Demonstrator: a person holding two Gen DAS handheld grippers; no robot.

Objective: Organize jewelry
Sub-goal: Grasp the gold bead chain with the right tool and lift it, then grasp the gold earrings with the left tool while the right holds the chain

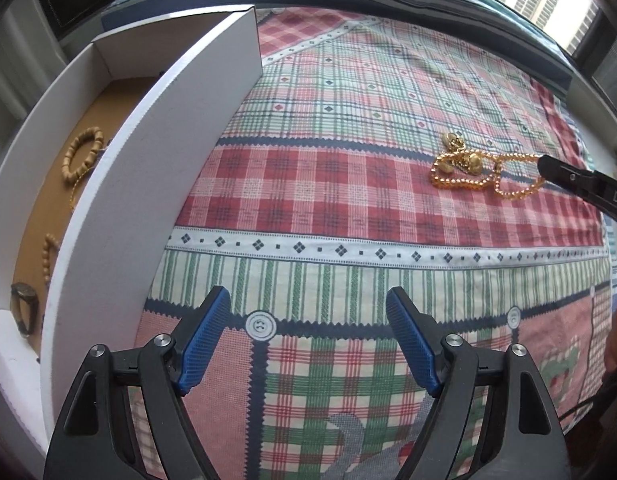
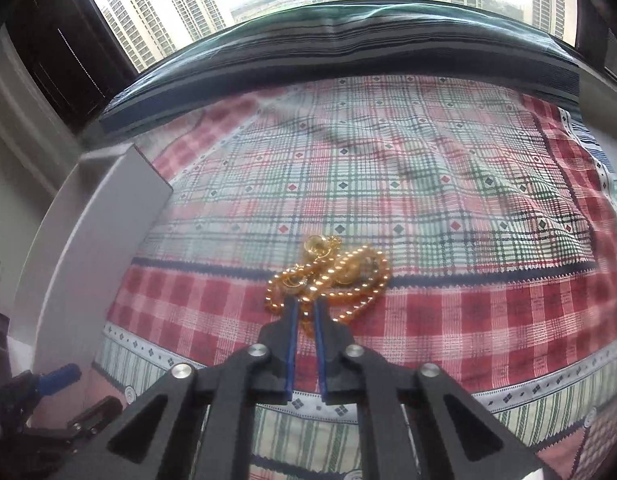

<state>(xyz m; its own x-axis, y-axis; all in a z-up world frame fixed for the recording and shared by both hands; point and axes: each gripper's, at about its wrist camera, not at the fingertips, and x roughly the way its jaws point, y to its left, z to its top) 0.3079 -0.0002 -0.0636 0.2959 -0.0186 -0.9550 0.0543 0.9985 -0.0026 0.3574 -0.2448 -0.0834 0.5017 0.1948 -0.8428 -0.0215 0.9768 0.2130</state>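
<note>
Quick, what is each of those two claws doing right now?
Left gripper: open, holding nothing.
Right gripper: shut on the gold bead necklace.

white "DA" on right tool

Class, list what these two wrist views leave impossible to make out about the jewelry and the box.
- Gold bead necklace, right wrist view: the right gripper hides its near strands.
- White box, left wrist view: its tall wall hides part of the floor; the wooden bead bracelet shows.
- Ring: details too small, distorted.
</note>
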